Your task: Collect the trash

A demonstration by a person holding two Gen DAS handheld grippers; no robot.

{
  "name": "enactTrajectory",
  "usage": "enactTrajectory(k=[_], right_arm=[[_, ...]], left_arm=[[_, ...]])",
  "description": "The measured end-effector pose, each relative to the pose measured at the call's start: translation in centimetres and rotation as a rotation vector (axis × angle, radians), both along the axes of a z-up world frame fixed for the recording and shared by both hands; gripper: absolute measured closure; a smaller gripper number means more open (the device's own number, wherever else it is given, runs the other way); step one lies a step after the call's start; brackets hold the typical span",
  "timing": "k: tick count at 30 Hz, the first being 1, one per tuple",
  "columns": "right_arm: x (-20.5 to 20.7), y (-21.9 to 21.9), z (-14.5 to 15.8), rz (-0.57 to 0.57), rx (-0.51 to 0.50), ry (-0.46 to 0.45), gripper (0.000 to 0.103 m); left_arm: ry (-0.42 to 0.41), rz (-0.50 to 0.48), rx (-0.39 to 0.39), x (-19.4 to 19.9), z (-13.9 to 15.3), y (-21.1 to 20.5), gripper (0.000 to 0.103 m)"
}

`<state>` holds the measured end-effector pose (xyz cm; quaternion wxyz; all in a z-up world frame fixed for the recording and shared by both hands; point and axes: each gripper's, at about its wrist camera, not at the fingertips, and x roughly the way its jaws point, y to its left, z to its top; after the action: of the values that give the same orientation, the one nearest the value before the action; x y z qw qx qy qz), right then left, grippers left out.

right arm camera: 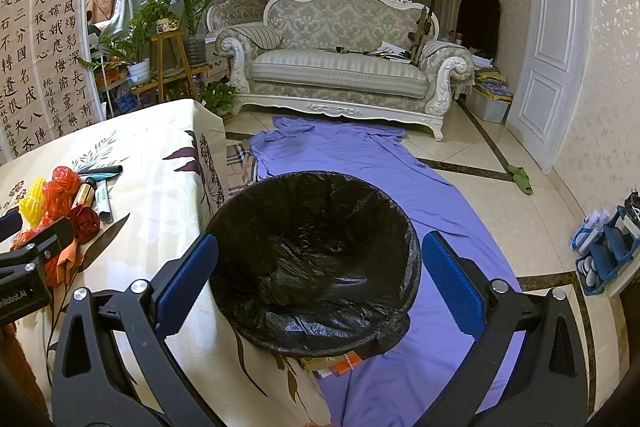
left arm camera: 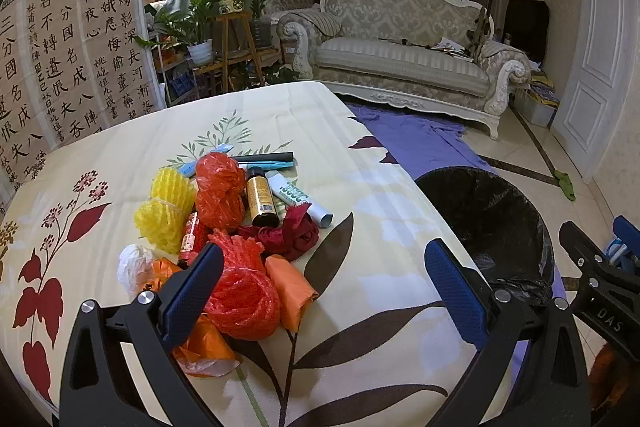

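Nothing has been collected: the trash pile (left arm camera: 224,227) lies on the table (left arm camera: 360,155), left of the empty bin (right arm camera: 316,259). The left gripper (left arm camera: 324,283) and right gripper (right arm camera: 320,283) are held open, empty.

A floral-clothed table (left arm camera: 360,163) bears a trash pile (left arm camera: 224,227) of bags and tubes.

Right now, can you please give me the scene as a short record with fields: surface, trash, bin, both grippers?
surface: table with floral cloth
trash: pile of red net bags, yellow foam nets, gold bottle, white tube
bin: black-lined trash bin on the floor beside the table, looks empty
left gripper: open, over the pile
right gripper: open, above the bin
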<state>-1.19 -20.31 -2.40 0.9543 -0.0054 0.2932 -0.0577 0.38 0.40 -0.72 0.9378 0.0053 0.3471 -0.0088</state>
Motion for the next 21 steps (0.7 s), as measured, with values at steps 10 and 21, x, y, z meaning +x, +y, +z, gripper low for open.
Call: enactTrajectory(k=[10,21], right_arm=[[-0.1,-0.3,0.0,-0.005,-0.006,0.005,0.003],[-0.4,0.4,0.3,0.011,-0.029,0.034,0.026]], left_arm=[[0.003,-0.002,-0.001,0.1,-0.2,-0.1,0.005],[0.038,-0.011,-0.035,-0.1,-0.3,0.9,0.032]])
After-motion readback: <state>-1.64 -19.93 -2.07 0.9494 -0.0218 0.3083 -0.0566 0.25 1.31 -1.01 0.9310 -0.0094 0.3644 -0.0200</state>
